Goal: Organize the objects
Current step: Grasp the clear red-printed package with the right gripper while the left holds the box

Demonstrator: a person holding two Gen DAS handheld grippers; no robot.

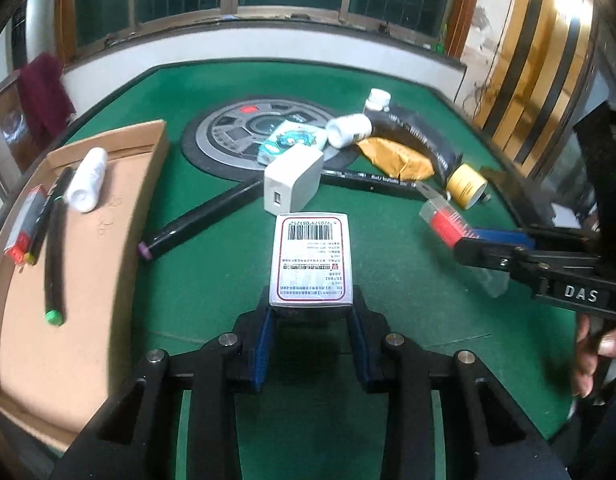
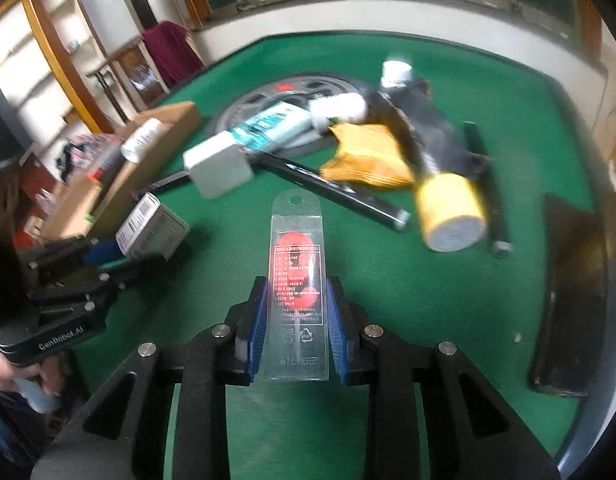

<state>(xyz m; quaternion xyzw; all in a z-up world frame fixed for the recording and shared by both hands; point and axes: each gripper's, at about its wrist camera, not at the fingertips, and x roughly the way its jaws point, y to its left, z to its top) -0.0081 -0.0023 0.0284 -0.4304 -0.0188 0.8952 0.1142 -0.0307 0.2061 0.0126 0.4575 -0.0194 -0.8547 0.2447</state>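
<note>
- The left gripper [image 1: 311, 322] is closed on a small silver-white carton [image 1: 311, 258]; its blue pads press the two sides of the near end, and the carton is lifted above the green felt table [image 1: 388, 264].
- The right gripper [image 2: 295, 314] holds a clear plastic case [image 2: 296, 280] with a red insert; the blue pads touch its long edges, so it is gripping.
- Already sorted, I judge: the cardboard tray [image 1: 87, 264] at the left holds a white tube [image 1: 87, 179], a black marker with a green cap [image 1: 53, 256] and a red-ended pack at its far left edge.
- Still left on the table: a white charger cube [image 1: 292, 185], a black marker with a purple end [image 1: 199, 222], a teal-printed packet [image 1: 289, 142], a lying white bottle [image 1: 350, 129], a crumpled yellow pouch [image 1: 396, 158], a yellow tape roll [image 1: 466, 185] and a long black pen [image 1: 376, 183].
- So I judge the task is in its early half; both held things probably go to the tray next.
- The carton is stiff printed card with a barcode and sharp corners.
- The case is thin, glossy and transparent, with a hang hole at the top; it may slip.
- The felt looks soft and matt, the tray is plain brown card.
</note>
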